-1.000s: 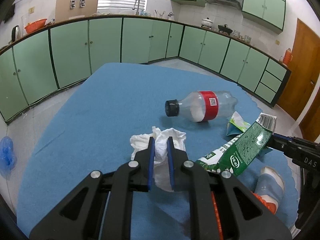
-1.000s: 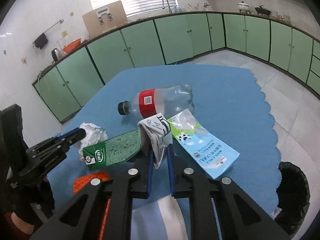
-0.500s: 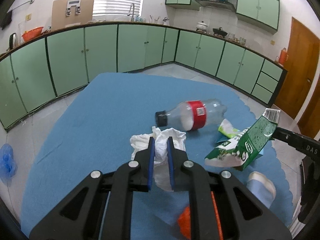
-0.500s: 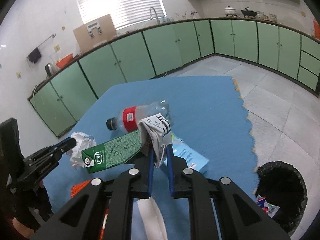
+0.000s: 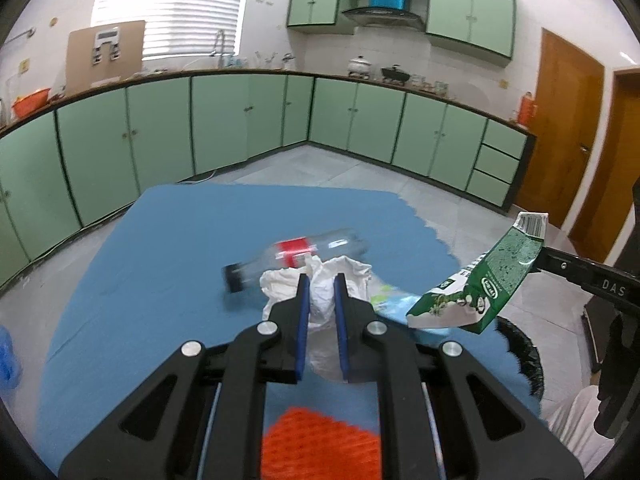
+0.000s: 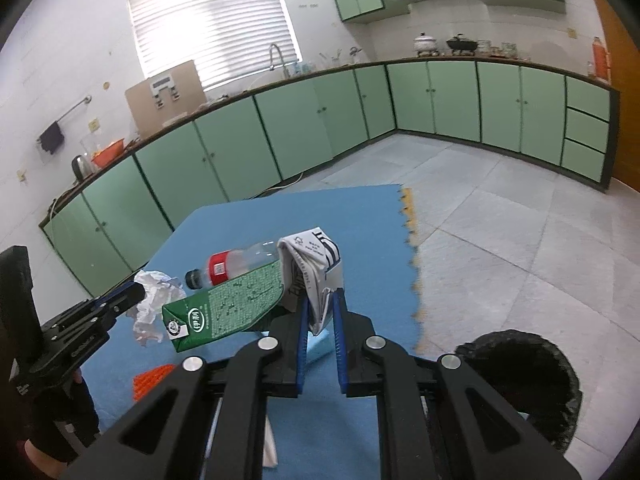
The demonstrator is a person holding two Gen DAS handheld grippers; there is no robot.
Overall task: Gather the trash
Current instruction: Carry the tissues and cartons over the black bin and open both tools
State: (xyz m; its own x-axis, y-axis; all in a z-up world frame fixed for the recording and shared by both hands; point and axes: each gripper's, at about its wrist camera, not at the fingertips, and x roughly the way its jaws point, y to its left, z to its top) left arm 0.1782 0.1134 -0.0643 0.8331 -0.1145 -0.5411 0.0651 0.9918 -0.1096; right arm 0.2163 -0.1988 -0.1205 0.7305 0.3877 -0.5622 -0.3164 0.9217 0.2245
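While gripping only a fold of the crumpled tissue (image 5: pixel 354 276) with the left gripper (image 5: pixel 320 294), fingers set narrow and pressed on the paper, expect a possible tear or slip: soft stuff, most of it hanging loose below and around the pads. Likewise on the right gripper (image 6: pixel 320 314): fingers narrow, clamped on the folded white top flap of the green milk carton (image 6: pixel 224 308), with the long body sticking out sideways and unsupported. Risk there of the carton swinging, twisting out of the pinch, or its far corner knocking the tissue side, since seen from the right wrist it reaches close to the other gripper's tip.

Both pieces held up off the blue mat (image 6: pixel 248 224), neither yet over the black bin (image 6: pixel 520 384). Bin low and to the right, just beside the mat's notched edge (image 6: pixel 414 264); a drop made too soon likely to land on mat or floor tiles rather than inside. Carton longer than the pinch suggests, so may catch the bin's rim if lowered flat.

Left on the mat: plastic bottle (image 5: pixel 298 252), lying on its side and free to roll; an orange mesh piece (image 5: pixel 320 440); a pale blue packet (image 5: pixel 400 310) partly hidden. Open tiled floor (image 6: pixel 500 220) beyond the bin, cabinets well apart, plenty of room to swing rightward.
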